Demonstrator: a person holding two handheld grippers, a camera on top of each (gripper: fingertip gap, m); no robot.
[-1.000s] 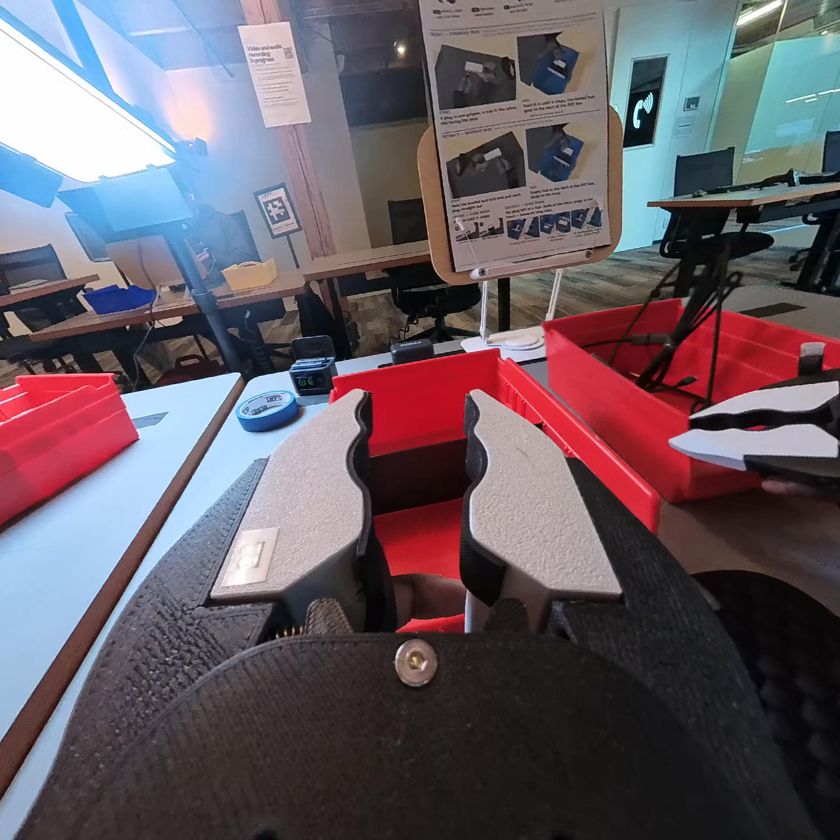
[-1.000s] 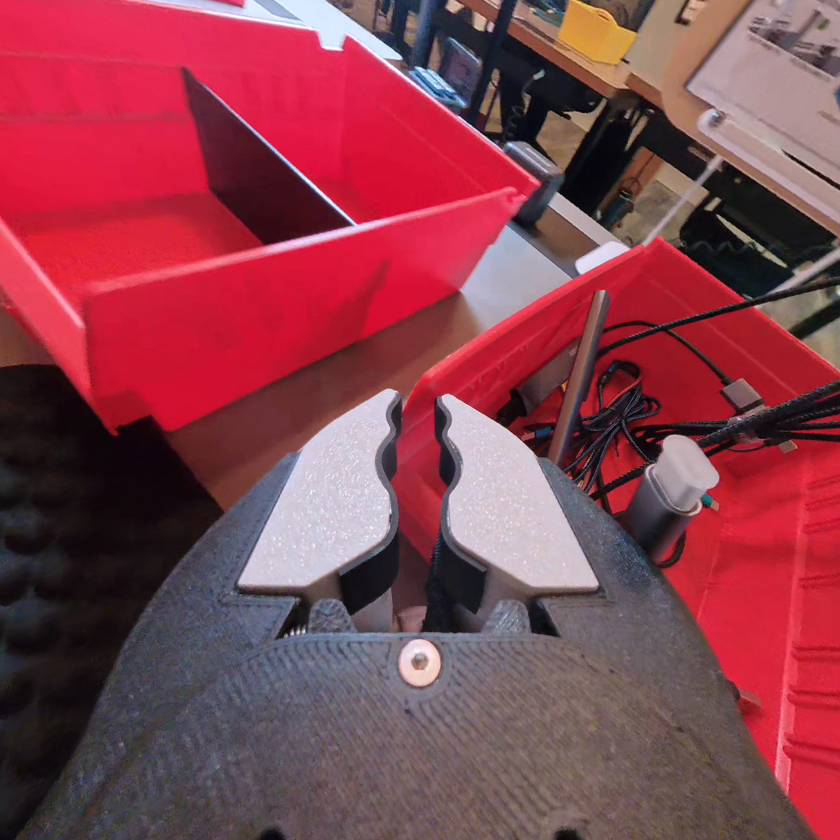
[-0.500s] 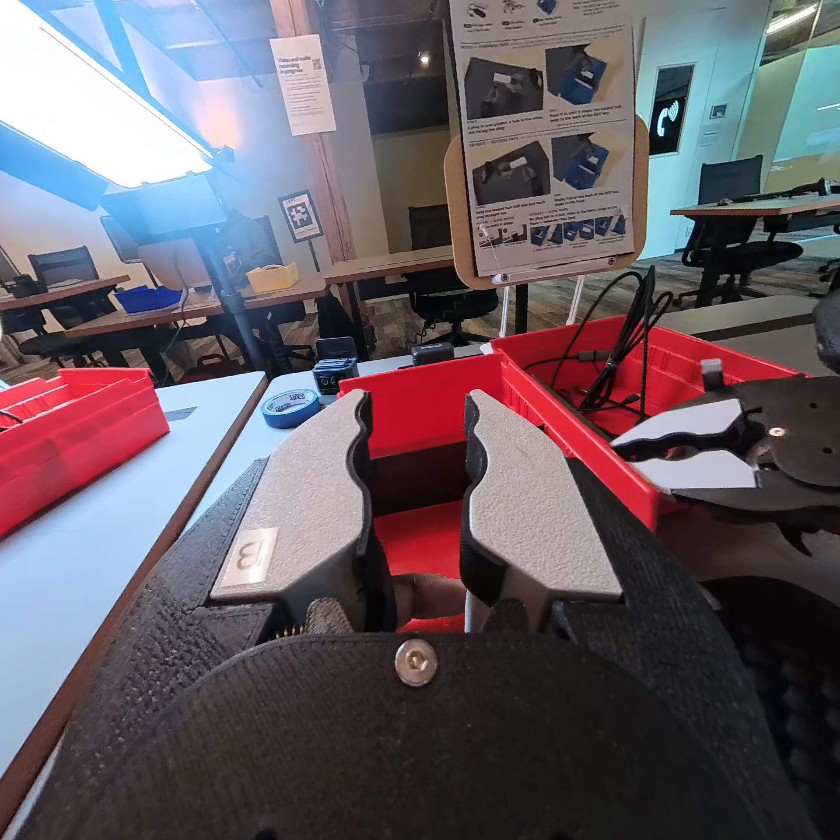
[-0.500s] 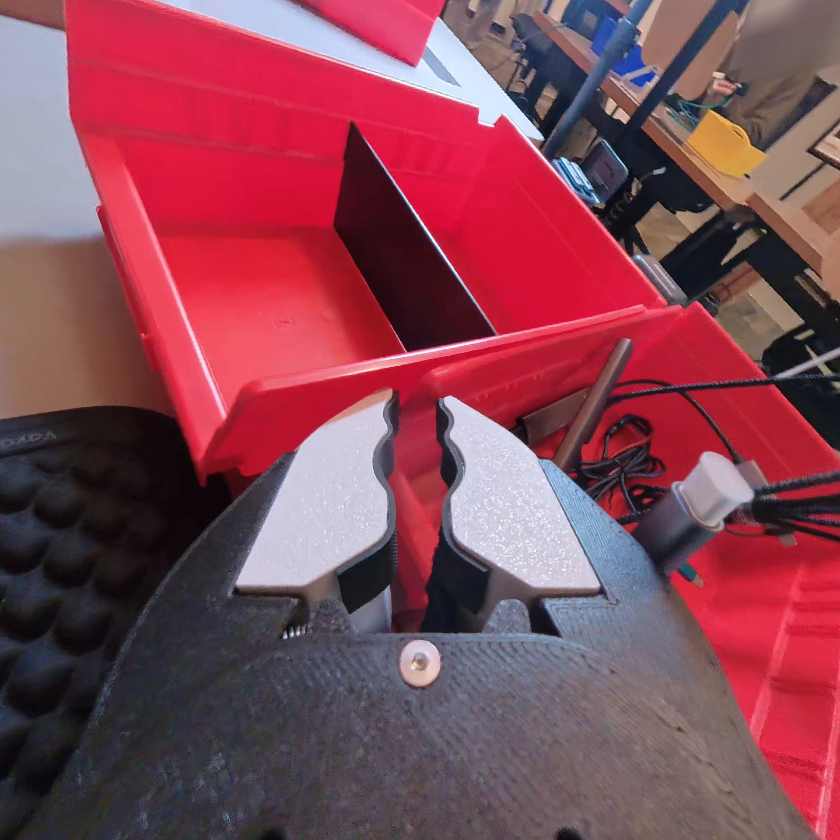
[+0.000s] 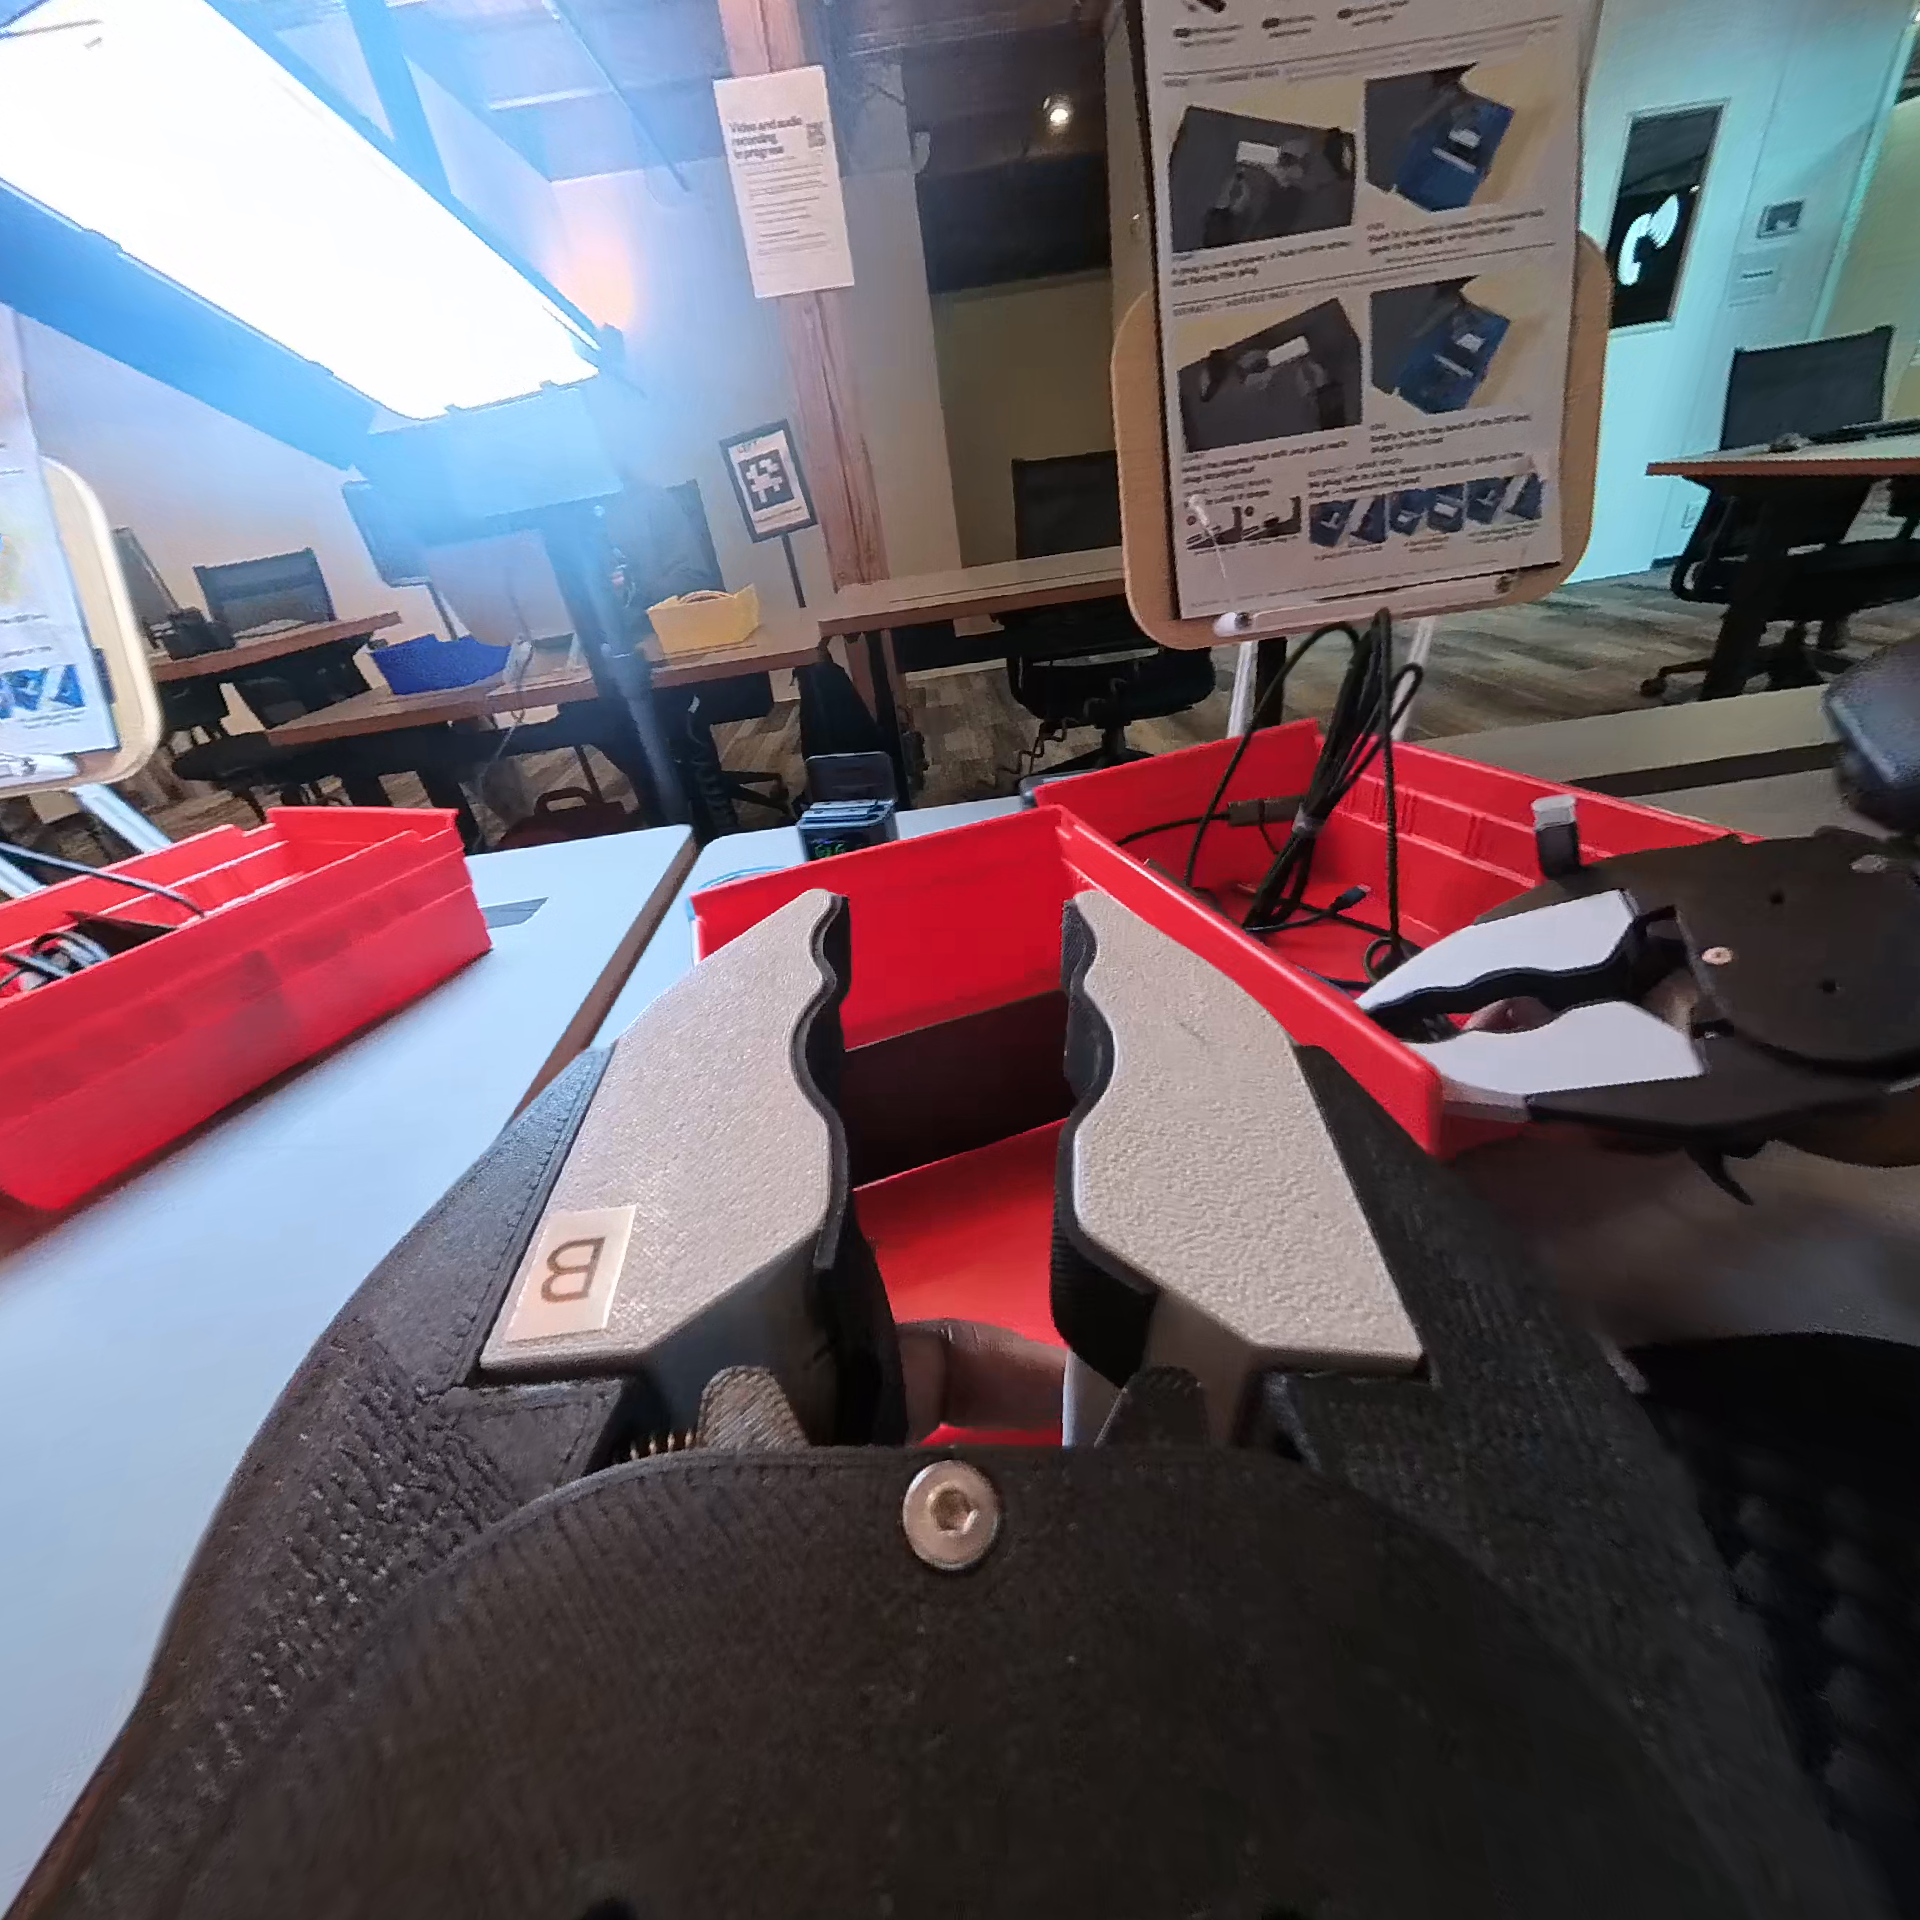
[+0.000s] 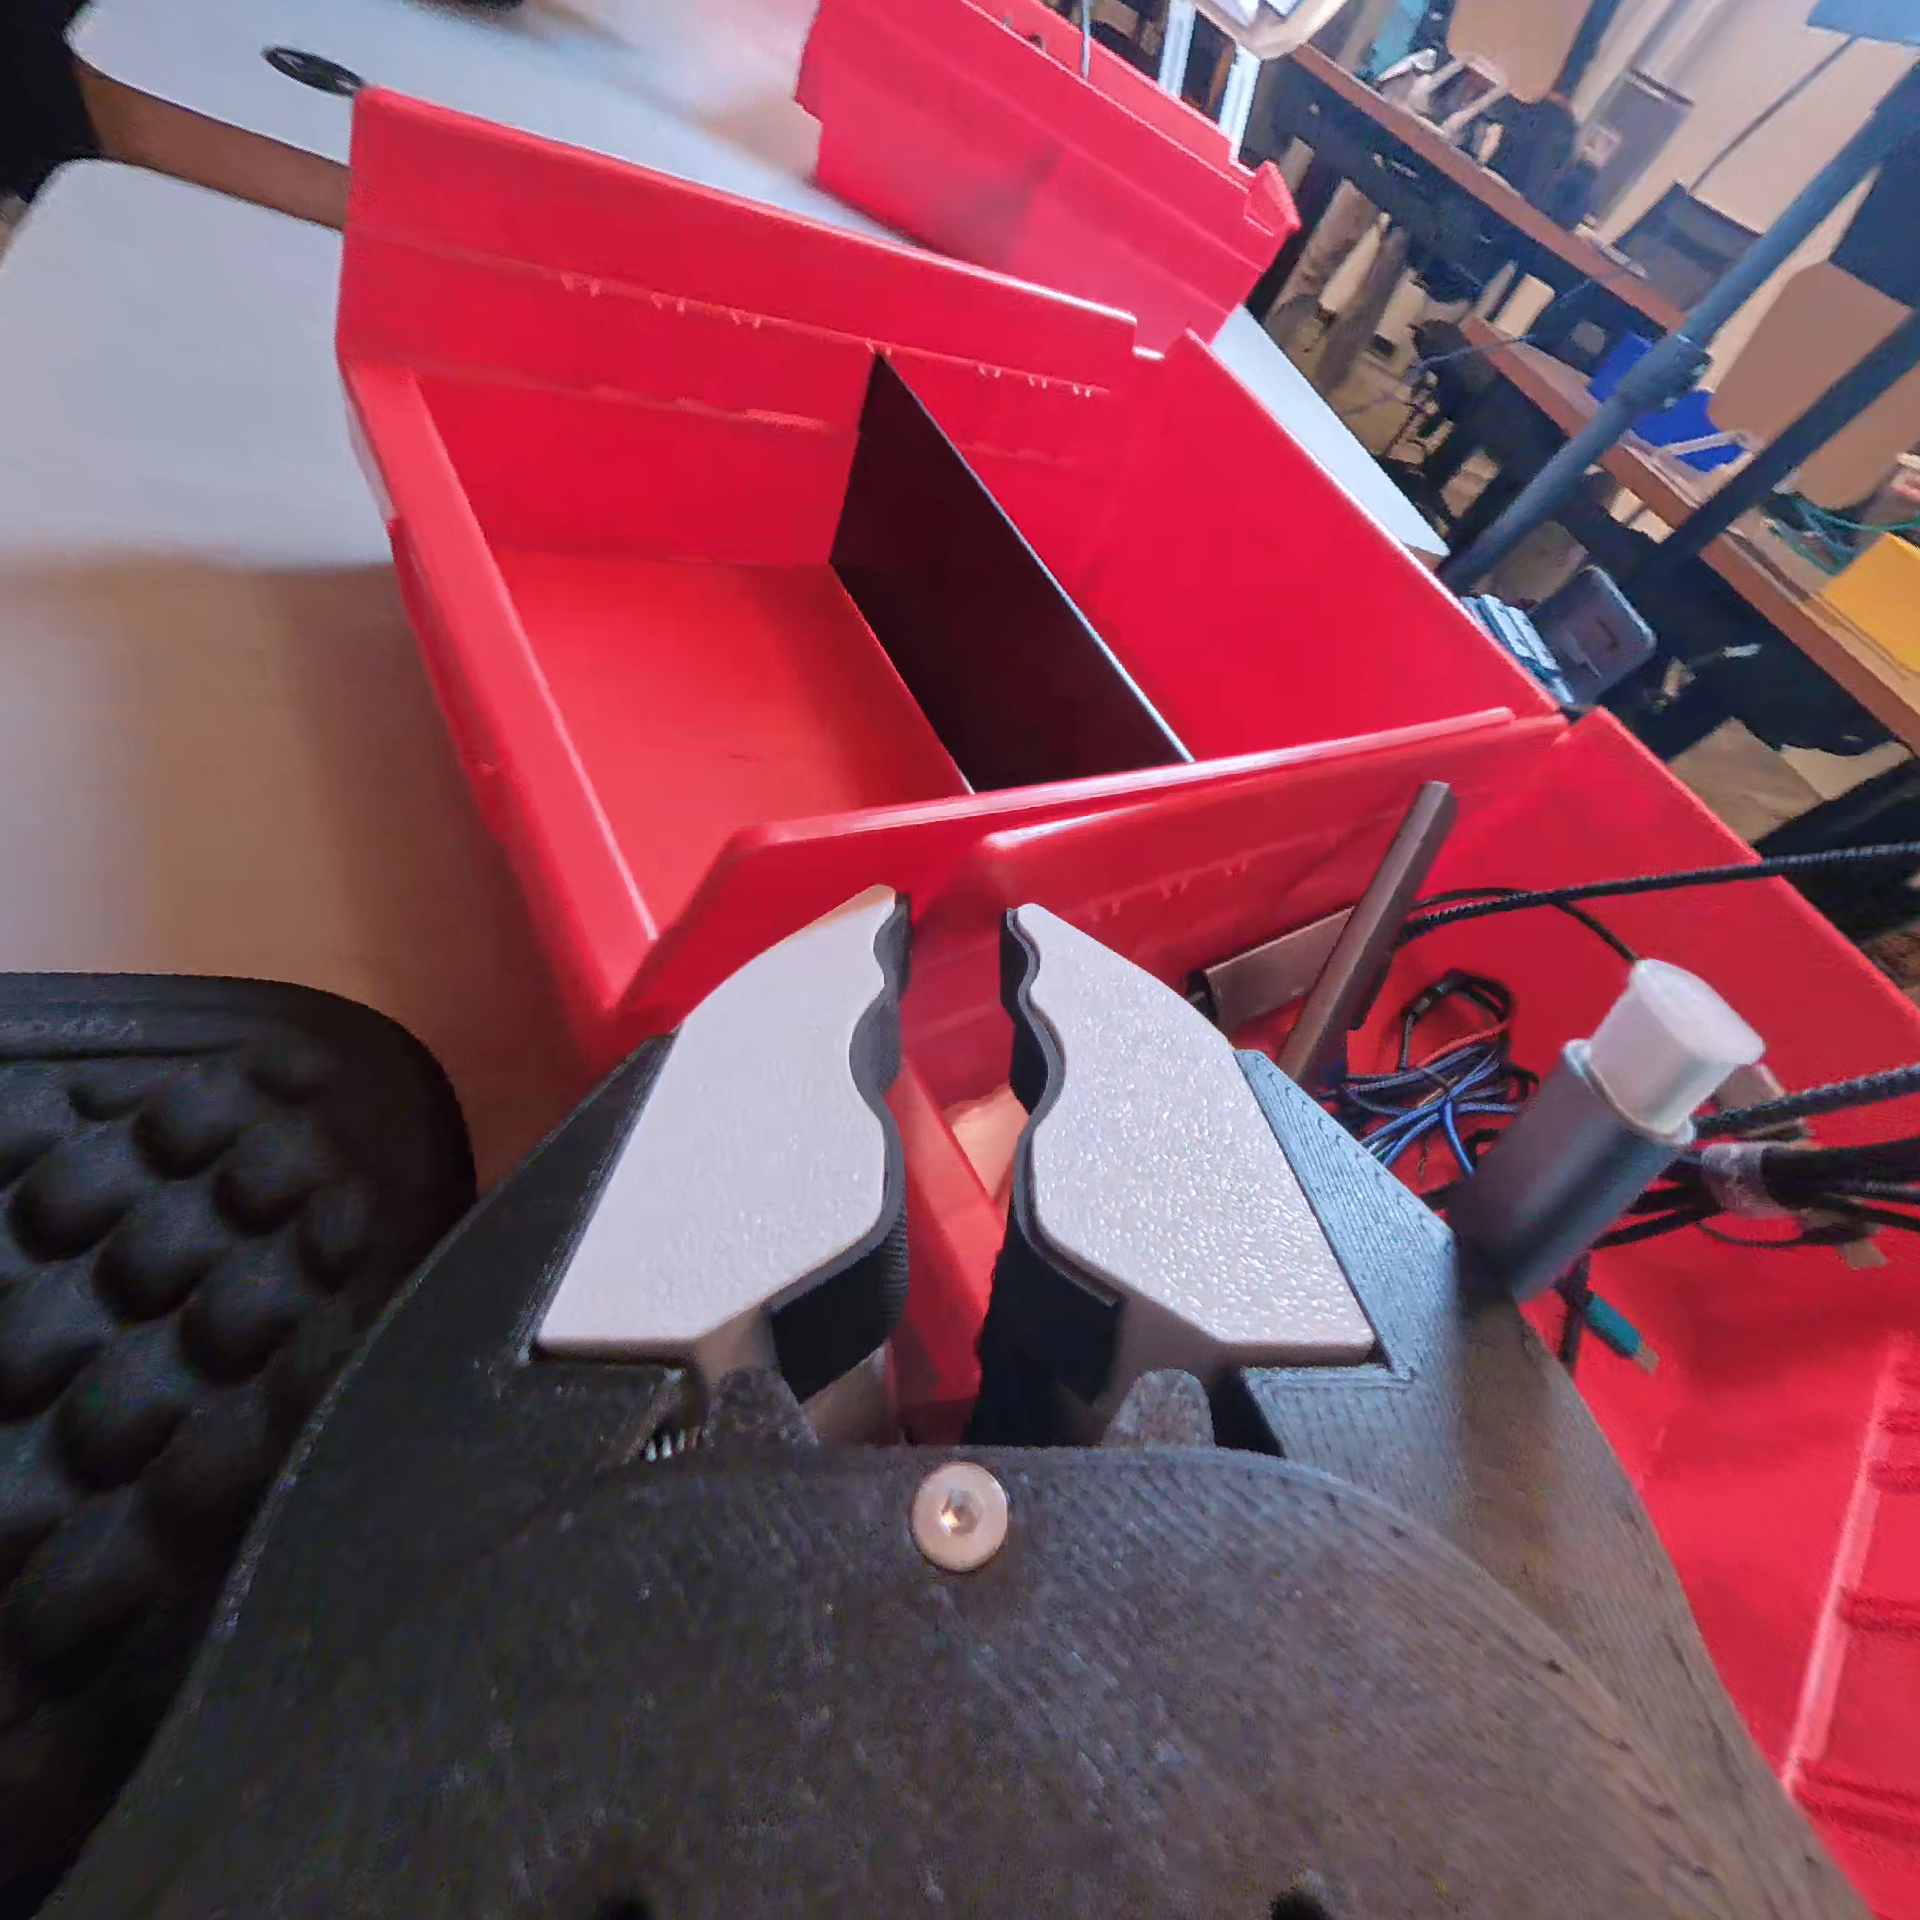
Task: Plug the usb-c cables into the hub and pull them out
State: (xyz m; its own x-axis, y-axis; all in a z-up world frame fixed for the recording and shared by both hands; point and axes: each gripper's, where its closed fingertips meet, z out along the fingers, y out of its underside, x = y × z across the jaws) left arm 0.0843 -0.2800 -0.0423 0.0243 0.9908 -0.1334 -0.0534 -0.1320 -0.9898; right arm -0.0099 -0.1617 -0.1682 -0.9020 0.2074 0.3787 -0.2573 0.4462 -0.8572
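Note:
A red bin (image 6: 1714,1558) on the right holds a slim grey hub (image 6: 1382,914) leaning on its wall, a grey adapter with a white cap (image 6: 1600,1132), a black cable bundle (image 6: 1787,1174) and a blue-black cable (image 6: 1434,1101). My right gripper (image 6: 956,925) hangs over this bin's left wall, its jaws a narrow gap apart and holding nothing. It also shows in the left wrist view (image 5: 1444,1039). My left gripper (image 5: 951,935) is wide open and empty, in front of the divided red bin (image 5: 914,935). The cables (image 5: 1320,831) rise from the right bin there.
The divided red bin (image 6: 499,727) has a black divider (image 6: 987,623) and nothing in it. A black bumpy mat (image 6: 156,1195) lies at the near left. Another red bin (image 5: 208,987) sits on the left table. An instruction board (image 5: 1351,312) stands behind the bins. Left tips to right tips: about 20 cm.
My right gripper has moved left toward the divided bin and closer to the left gripper, its gap unchanged. The left wrist view has turned a little left. The left gripper stays open.

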